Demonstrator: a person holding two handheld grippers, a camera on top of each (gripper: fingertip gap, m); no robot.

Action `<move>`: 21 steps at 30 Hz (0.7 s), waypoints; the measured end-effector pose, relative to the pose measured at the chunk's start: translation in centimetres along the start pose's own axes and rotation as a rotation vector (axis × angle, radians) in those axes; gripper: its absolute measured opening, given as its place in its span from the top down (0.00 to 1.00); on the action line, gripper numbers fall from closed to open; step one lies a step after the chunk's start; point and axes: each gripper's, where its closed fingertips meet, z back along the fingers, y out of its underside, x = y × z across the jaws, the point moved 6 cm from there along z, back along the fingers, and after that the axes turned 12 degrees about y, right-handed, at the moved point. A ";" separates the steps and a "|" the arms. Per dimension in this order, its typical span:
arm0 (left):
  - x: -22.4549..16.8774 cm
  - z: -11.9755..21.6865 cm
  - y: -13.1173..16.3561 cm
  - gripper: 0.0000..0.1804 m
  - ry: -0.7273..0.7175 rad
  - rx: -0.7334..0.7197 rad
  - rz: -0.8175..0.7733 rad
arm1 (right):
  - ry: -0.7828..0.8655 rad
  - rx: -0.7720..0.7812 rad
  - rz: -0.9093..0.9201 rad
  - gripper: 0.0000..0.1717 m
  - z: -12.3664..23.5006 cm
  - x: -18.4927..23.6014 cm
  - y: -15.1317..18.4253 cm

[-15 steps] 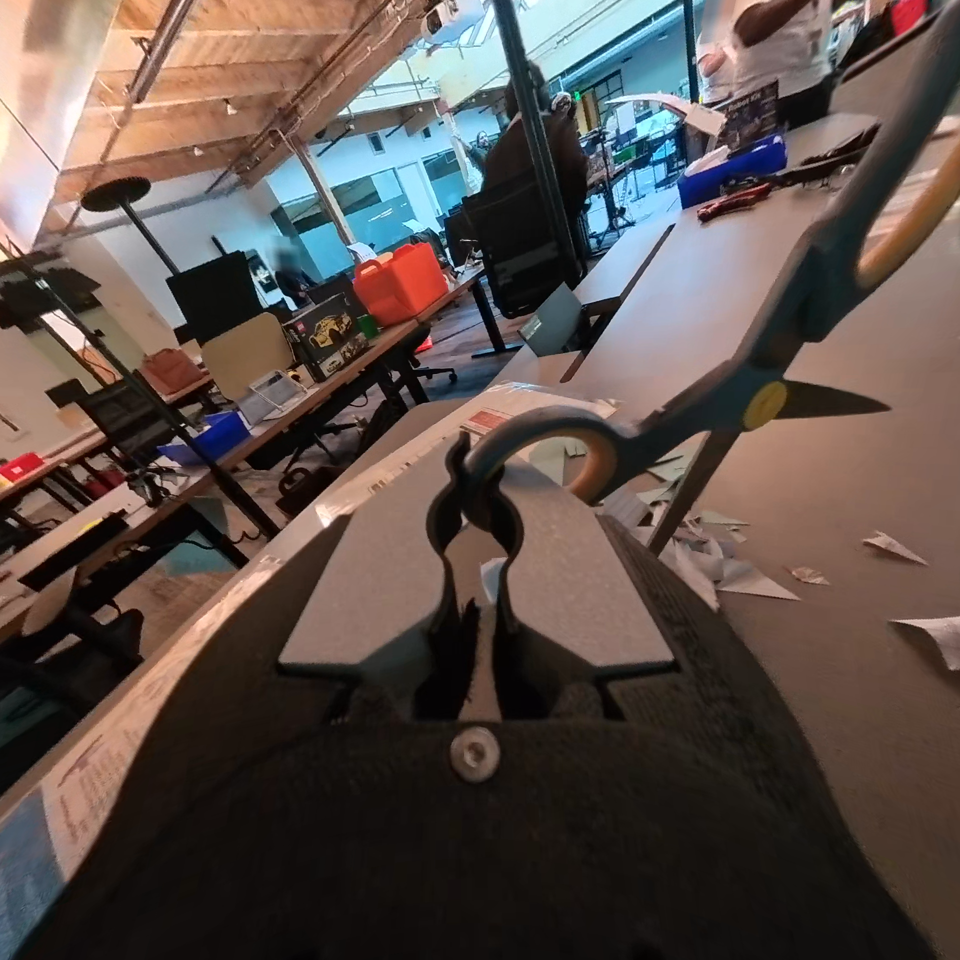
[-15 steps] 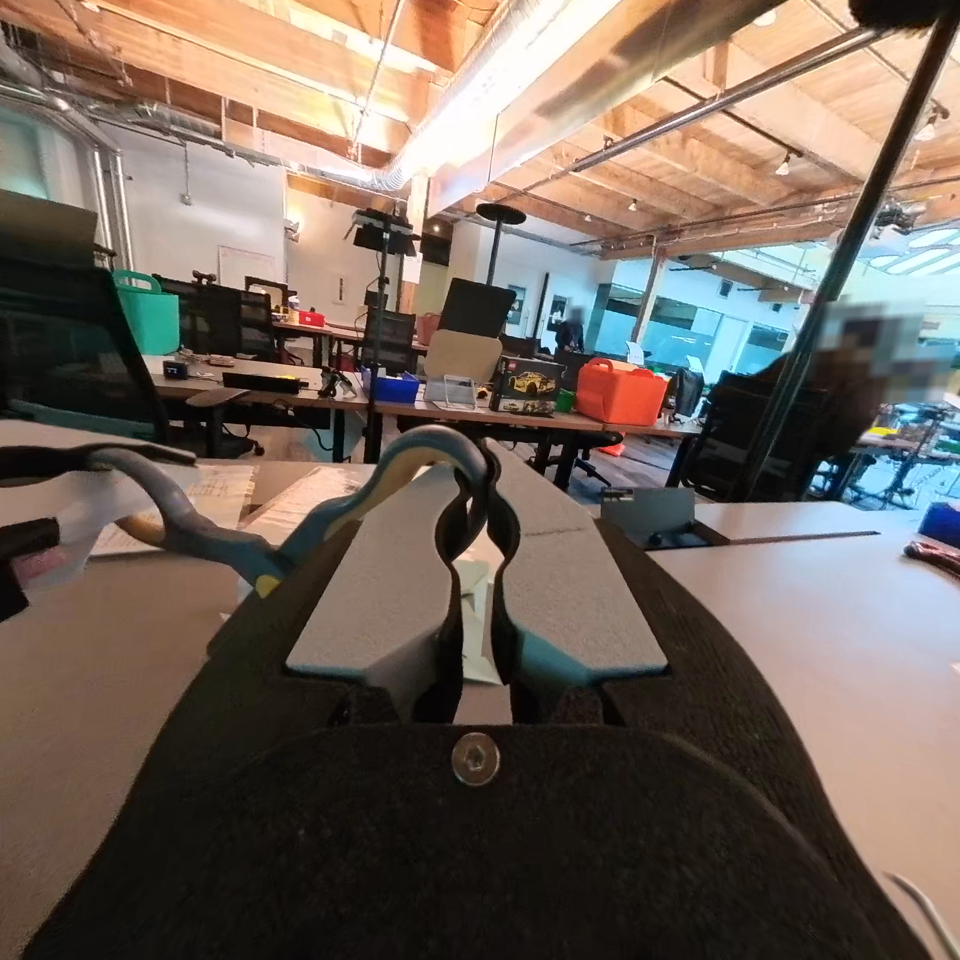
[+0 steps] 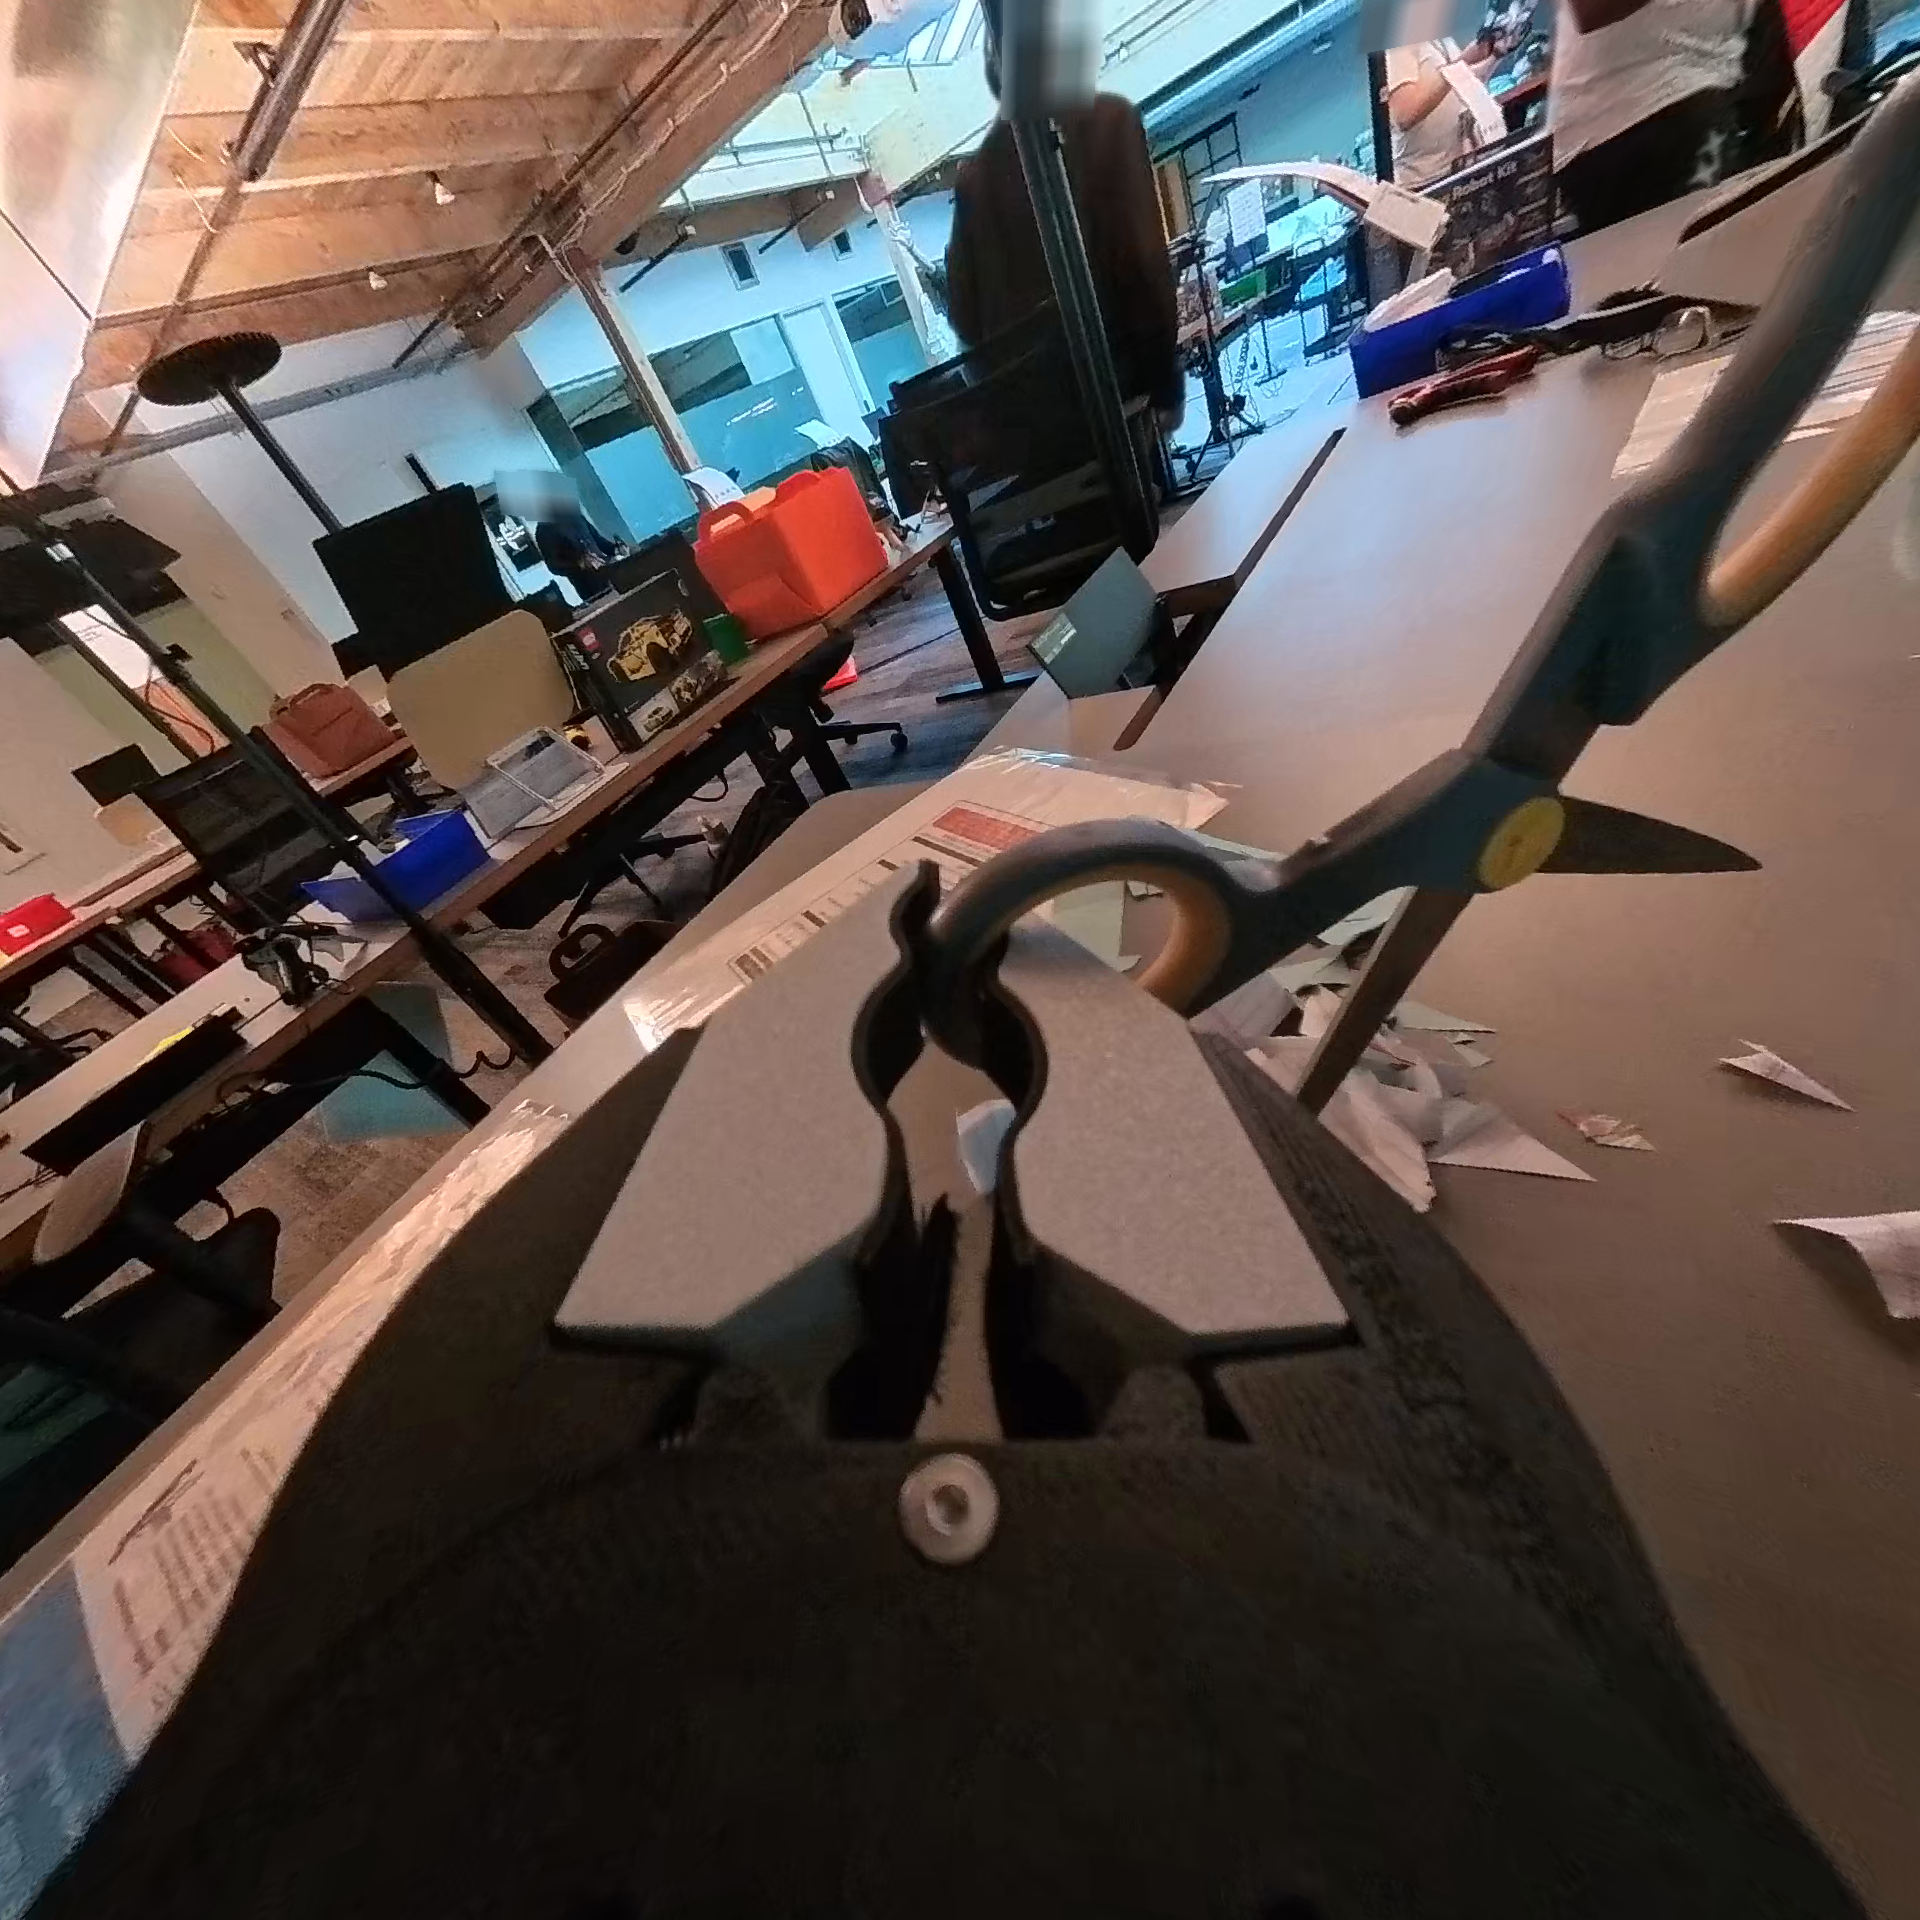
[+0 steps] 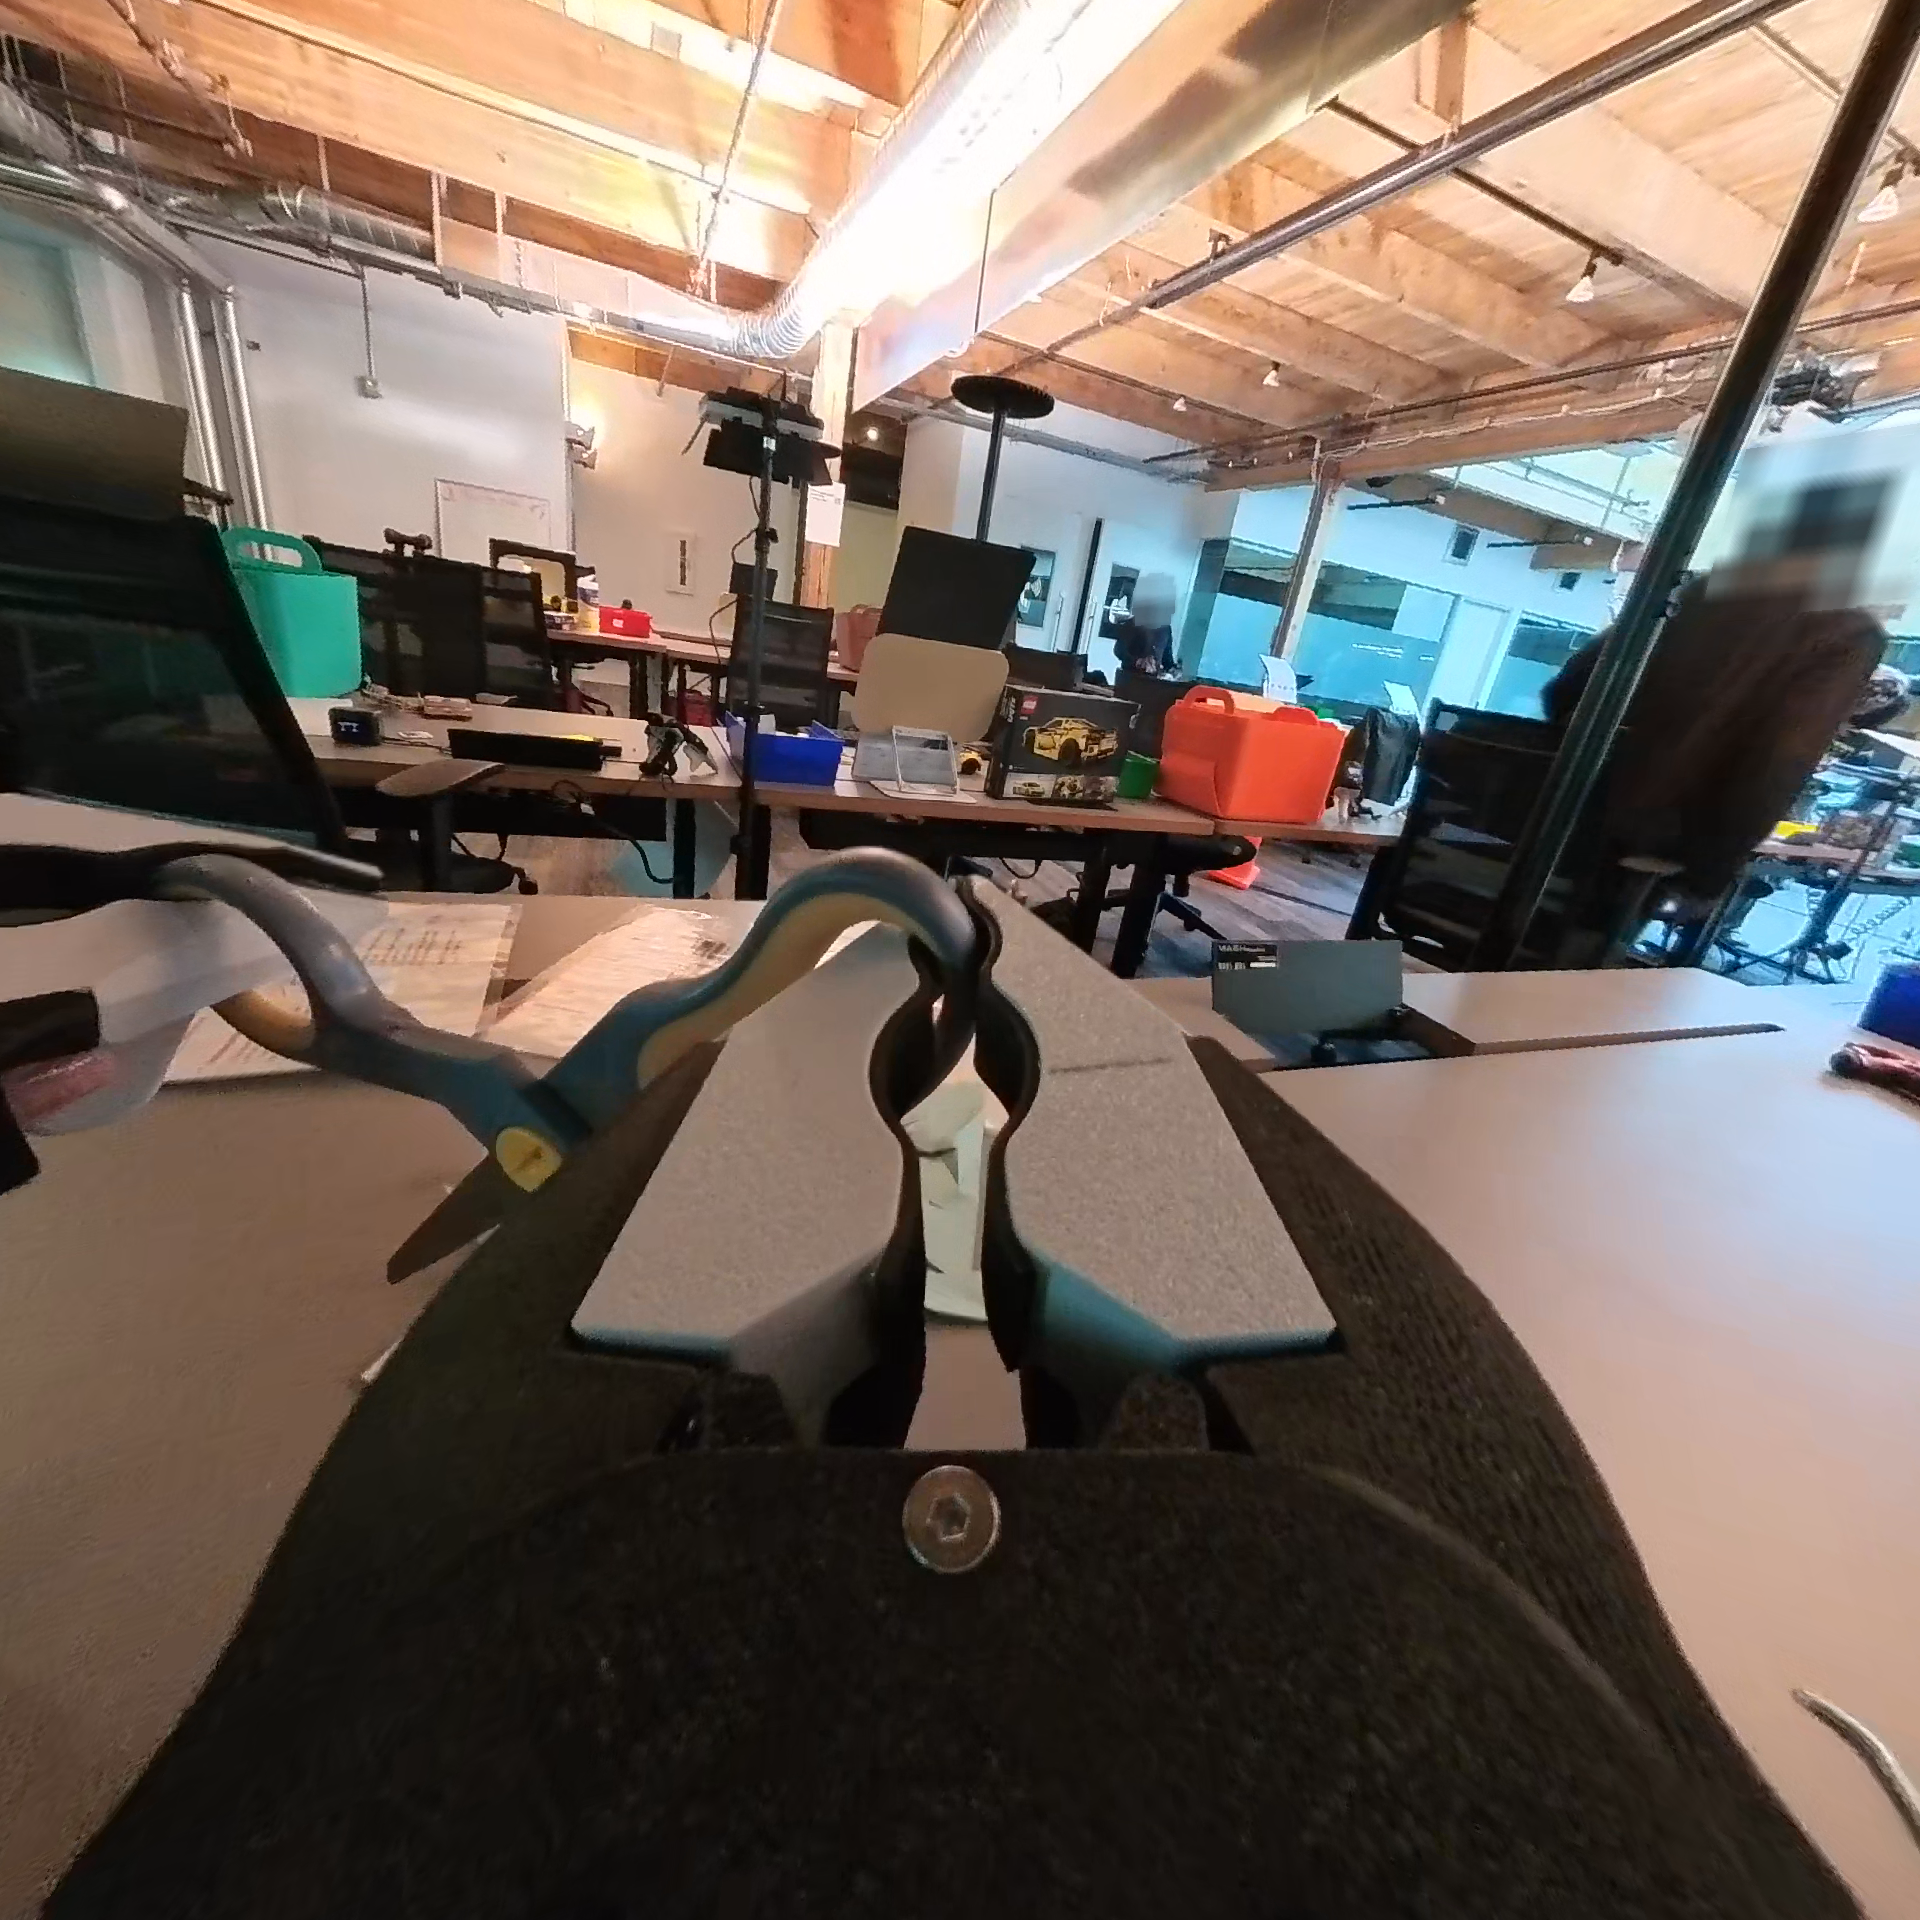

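I find both grippers on one pair of scissors, each closed on a separate handle loop. The left gripper, centre of the left wrist view, pinches the rim of the nearer loop, and its fingers press together around that thin rim. The right gripper does the same at centre frame of the right wrist view, clamped on the blue-and-cream loop.

The scissors hang above the table, blades parted. One blade points right of the yellow pivot; the other slants down into the paper scraps at right of centre.

Risks, in my judgement:
- Each hold is narrow and on a curved rim, so the loop could swivel or slip out, dropping the scissors point-first.
- Uneven pull between my two hands could twist the blades off line.
- The lower blade tip could dig into the table or scatter scraps.
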 end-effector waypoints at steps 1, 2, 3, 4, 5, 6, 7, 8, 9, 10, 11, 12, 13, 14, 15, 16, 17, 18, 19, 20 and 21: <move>0.1 0.1 -0.1 1.00 -0.003 -0.002 0.000 | -0.004 -0.002 0.001 1.00 0.0 0.1 -0.1; 0.2 0.2 -0.2 1.00 -0.005 -0.003 0.000 | -0.011 -0.002 0.001 1.00 0.1 0.2 -0.1; 0.3 0.3 -0.3 1.00 -0.006 -0.004 -0.002 | -0.022 0.003 -0.002 1.00 0.1 0.2 -0.2; 0.5 0.5 -0.5 0.99 -0.007 -0.002 -0.007 | -0.039 0.012 -0.008 1.00 0.1 0.4 -0.2; 0.7 0.8 -0.7 0.99 -0.005 0.009 -0.013 | -0.065 0.028 -0.018 1.00 0.1 0.5 -0.3; 0.9 1.1 -0.9 0.99 0.005 0.029 -0.015 | -0.100 0.053 -0.029 1.00 0.1 0.6 -0.6; 1.1 1.4 -1.1 1.00 0.028 0.065 -0.004 | -0.145 0.090 -0.041 1.00 0.2 0.7 -0.9; 1.2 1.7 -1.3 0.99 0.073 0.128 0.031 | -0.195 0.142 -0.054 1.00 0.3 0.8 -1.1; 1.1 2.1 -1.3 0.99 0.137 0.212 0.089 | -0.246 0.214 -0.067 1.00 0.6 0.9 -1.2; 0.9 2.7 -1.3 0.99 0.203 0.298 0.154 | -0.296 0.296 -0.081 1.00 0.8 0.9 -1.1; 0.5 3.4 -1.1 0.99 0.269 0.384 0.215 | -0.343 0.370 -0.093 1.00 1.1 1.1 -0.9; 0.2 4.0 -0.7 0.99 0.320 0.456 0.265 | -0.384 0.438 -0.100 1.00 1.3 1.3 -0.5; -0.1 4.6 -0.3 0.99 0.348 0.504 0.298 | -0.420 0.506 -0.098 1.00 1.5 1.6 0.0; -0.2 4.9 0.1 0.99 0.365 0.539 0.318 | -0.446 0.560 -0.090 1.00 1.7 1.8 0.5; -0.4 5.1 0.5 0.99 0.377 0.564 0.328 | -0.457 0.587 -0.086 1.00 1.8 2.1 0.9; -0.3 5.2 0.5 0.99 0.363 0.561 0.327 | -0.456 0.588 -0.084 1.00 2.0 2.4 0.8; -0.1 5.1 0.2 0.99 0.322 0.538 0.305 | -0.443 0.558 -0.067 1.00 2.0 2.7 0.4; 0.1 5.1 -0.7 0.99 0.271 0.496 0.260 | -0.408 0.498 -0.036 1.00 2.0 2.8 -0.4; 0.3 5.2 -2.0 1.00 0.203 0.429 0.200 | -0.367 0.416 -0.005 1.00 2.1 2.9 -1.7; 0.1 5.4 -3.7 0.99 0.140 0.344 0.129 | -0.341 0.319 0.005 1.00 2.3 3.2 -3.3; -0.5 5.7 -5.6 0.99 0.093 0.264 0.066 | -0.336 0.231 -0.004 1.00 2.8 3.8 -4.8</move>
